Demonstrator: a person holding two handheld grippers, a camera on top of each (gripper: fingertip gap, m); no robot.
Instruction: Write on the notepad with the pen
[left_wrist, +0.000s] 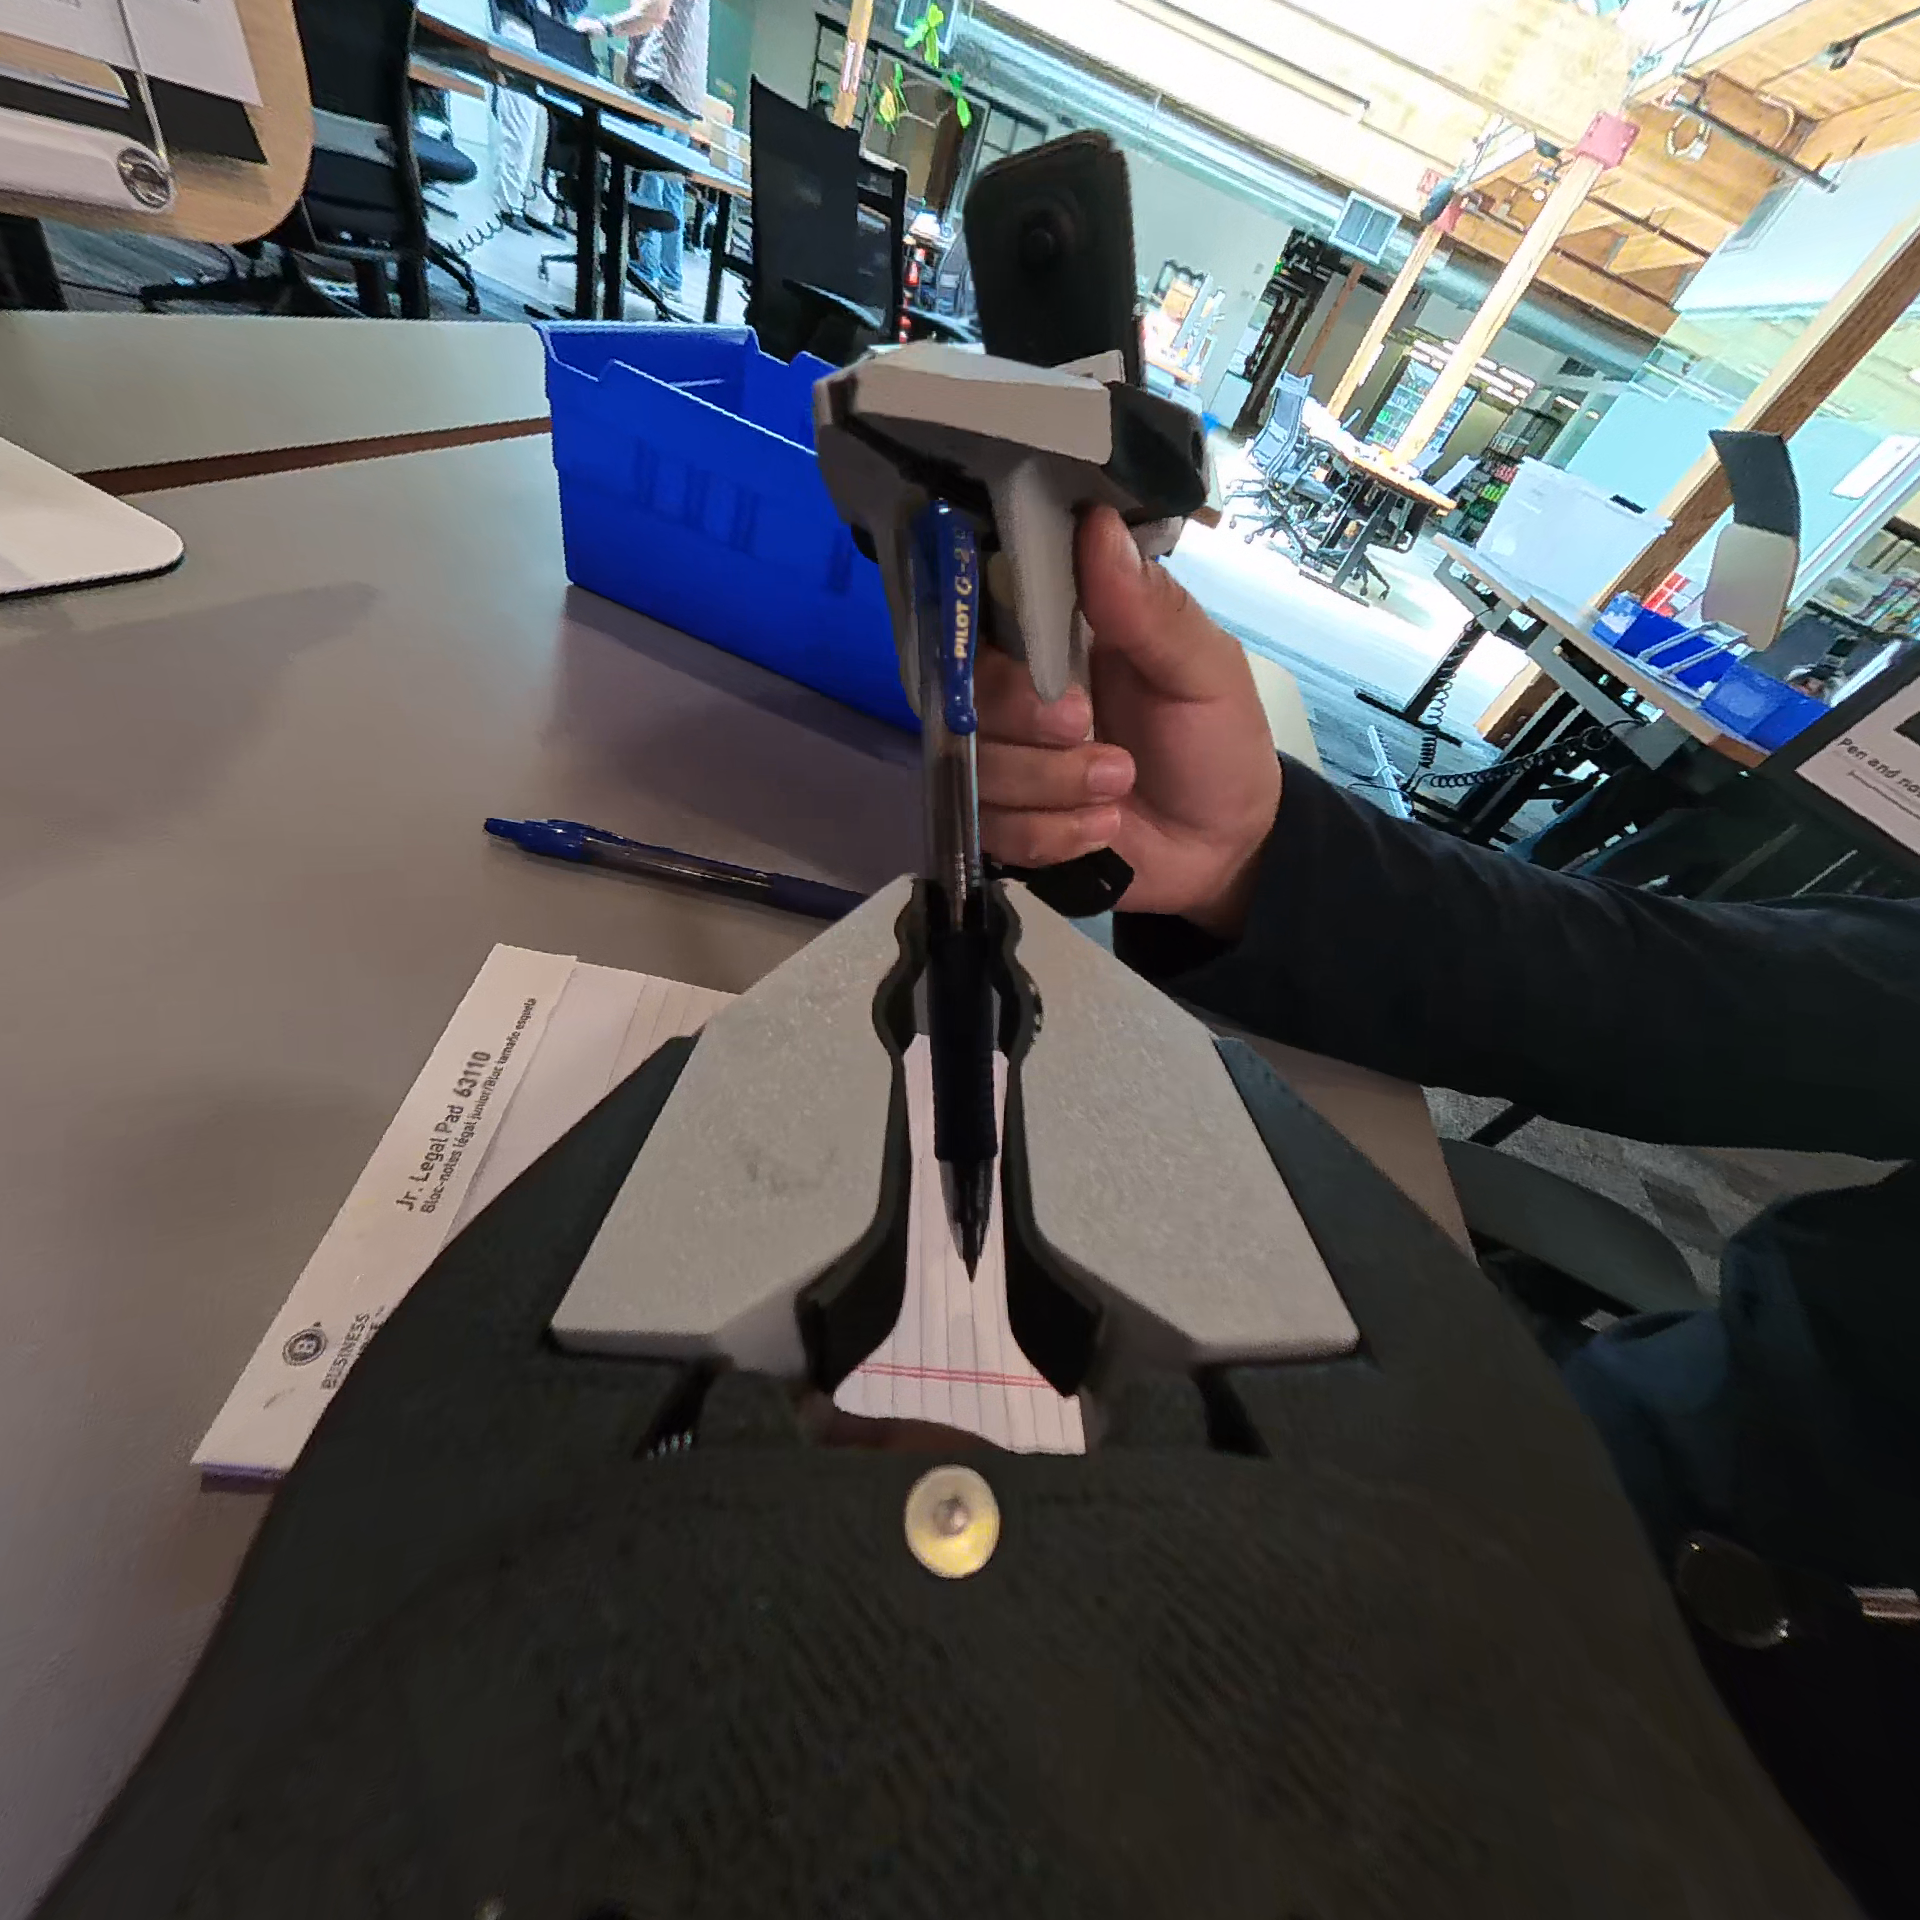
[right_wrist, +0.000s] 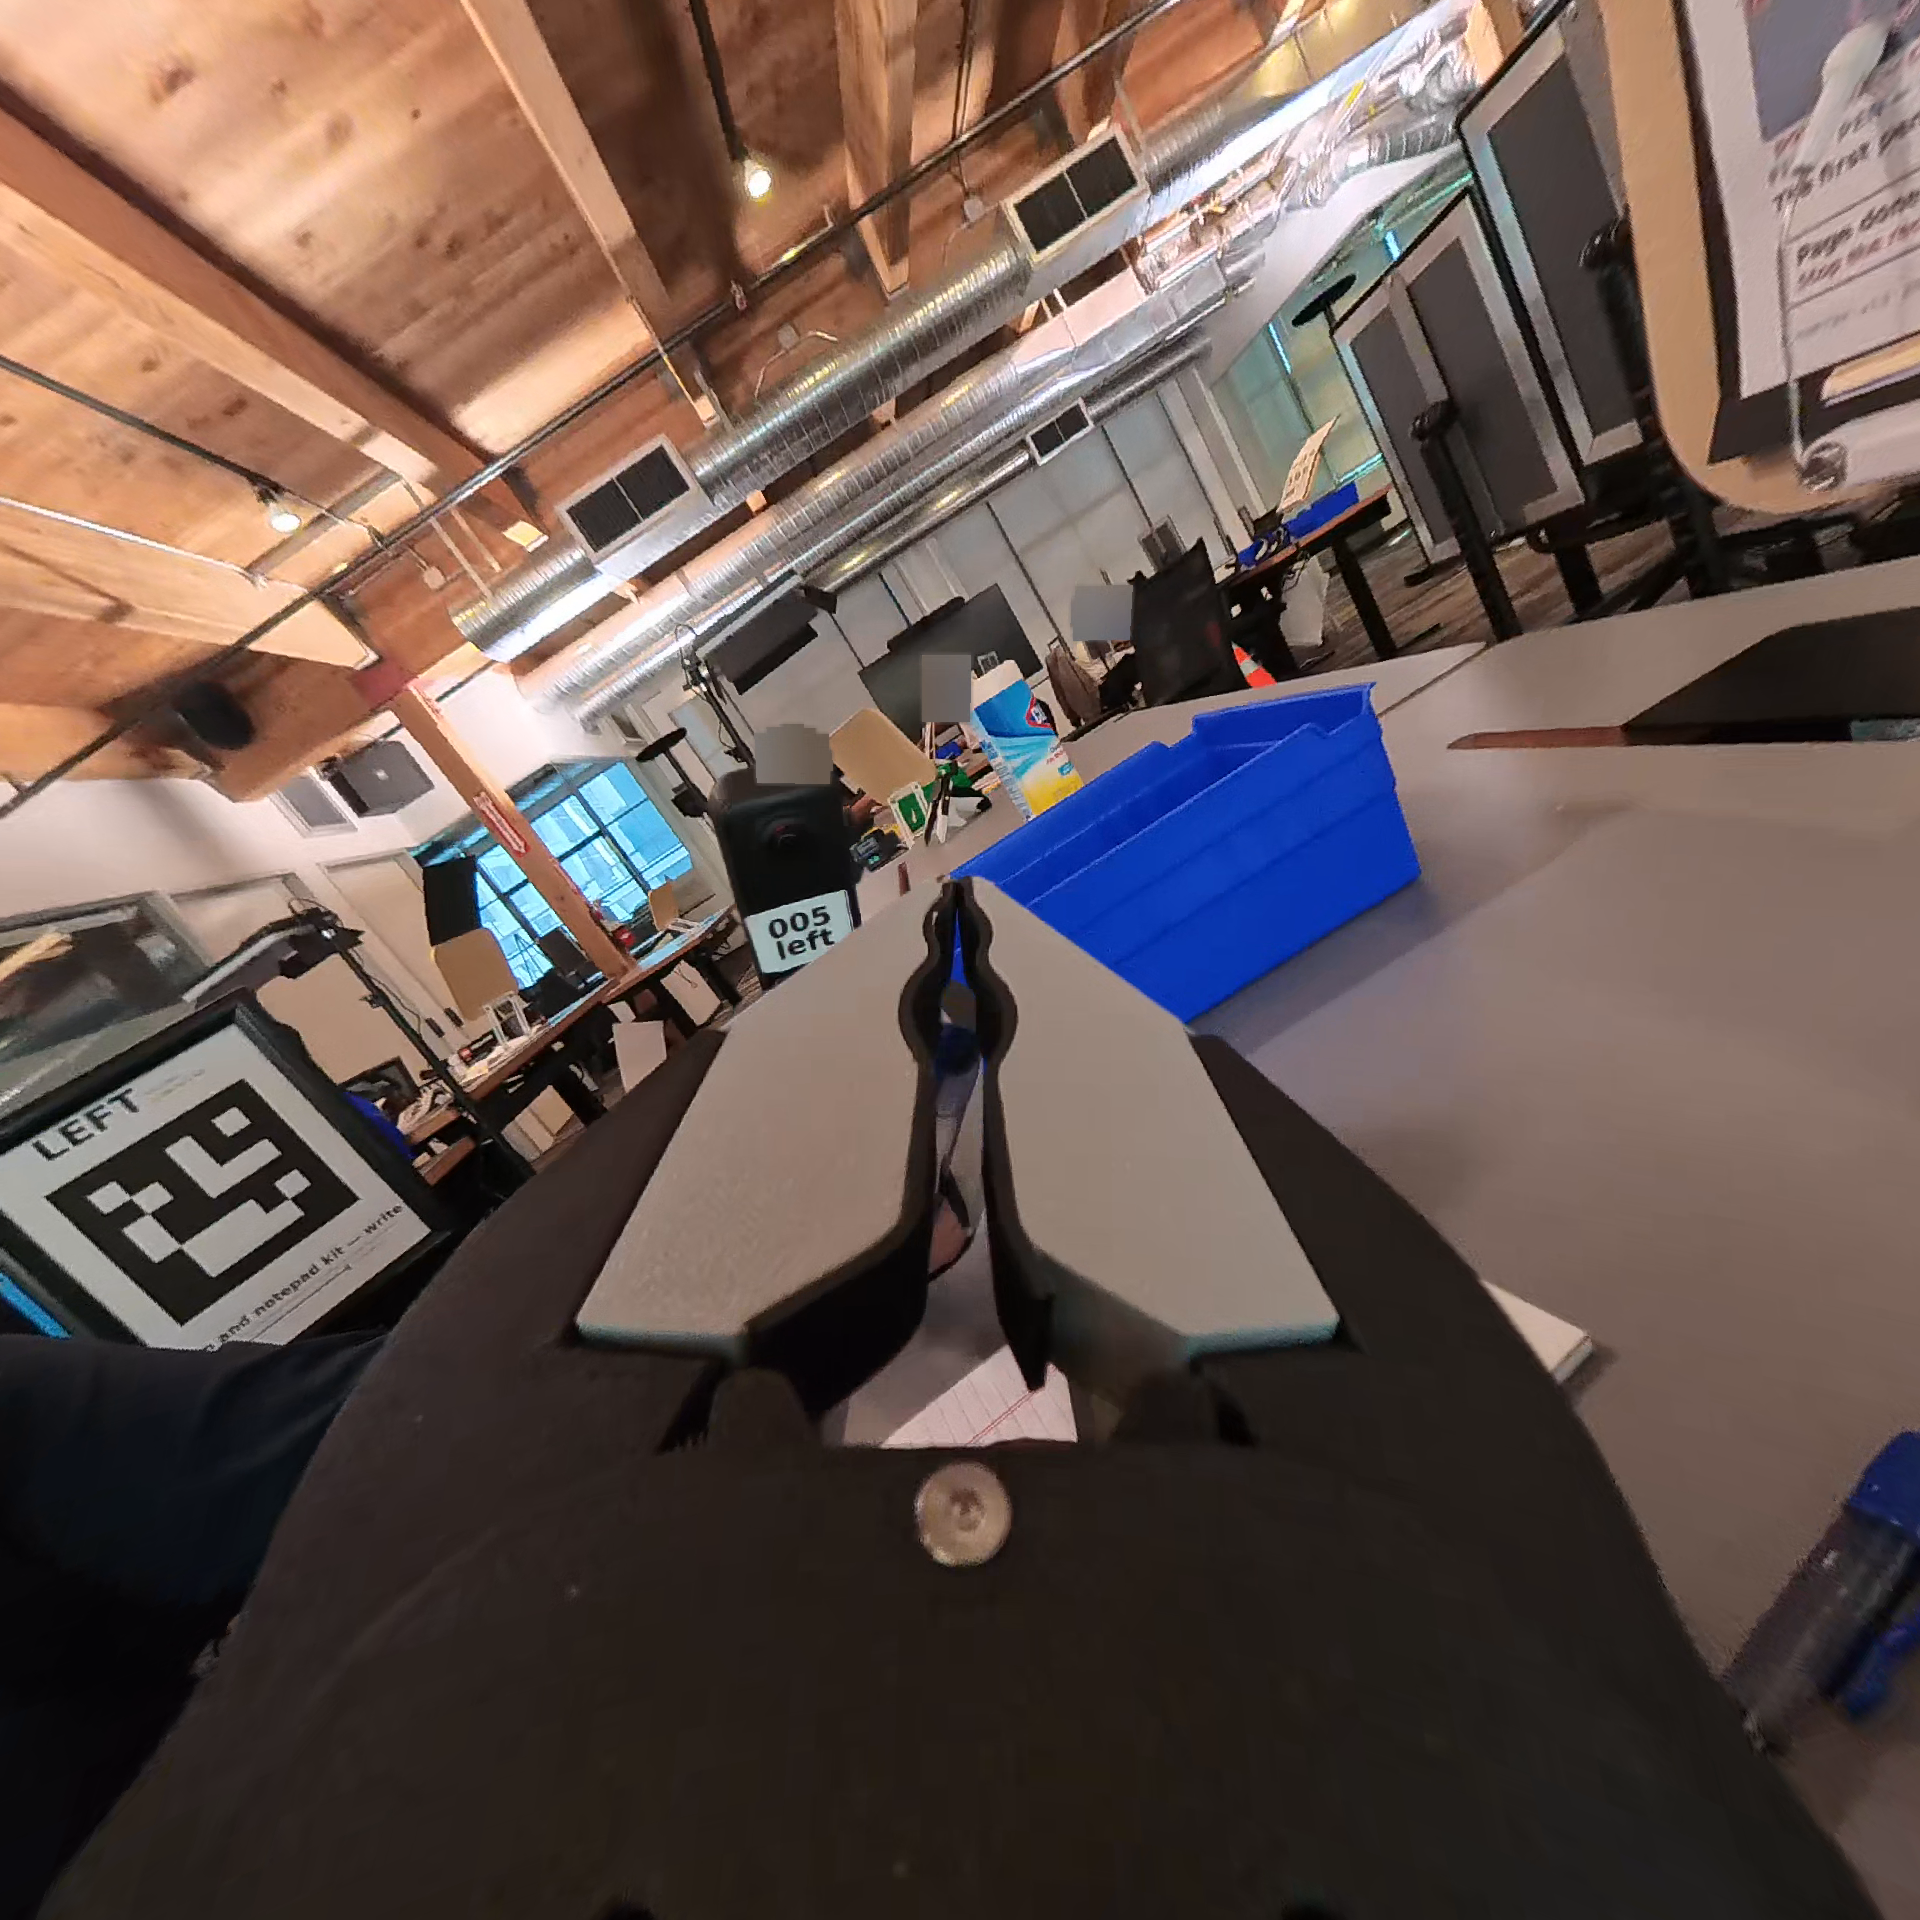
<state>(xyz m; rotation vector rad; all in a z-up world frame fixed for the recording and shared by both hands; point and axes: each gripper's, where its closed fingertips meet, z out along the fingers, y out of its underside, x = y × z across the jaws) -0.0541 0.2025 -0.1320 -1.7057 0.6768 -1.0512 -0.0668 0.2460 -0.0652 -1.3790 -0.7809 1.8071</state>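
Left wrist view shows both my left tongs (left_wrist: 951, 914) and right tongs (left_wrist: 940, 520) pinching the blue clear-barrelled pen (left_wrist: 951, 790), tip above the white lined notepad (left_wrist: 623, 1013); I should release one before lowering.

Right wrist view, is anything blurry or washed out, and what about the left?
Right wrist view: the second blue pen at the edge is blurred. Left wrist view: bright windows behind wash out, straight lines bow, and the blue clear-barrelled pen stays sharp.
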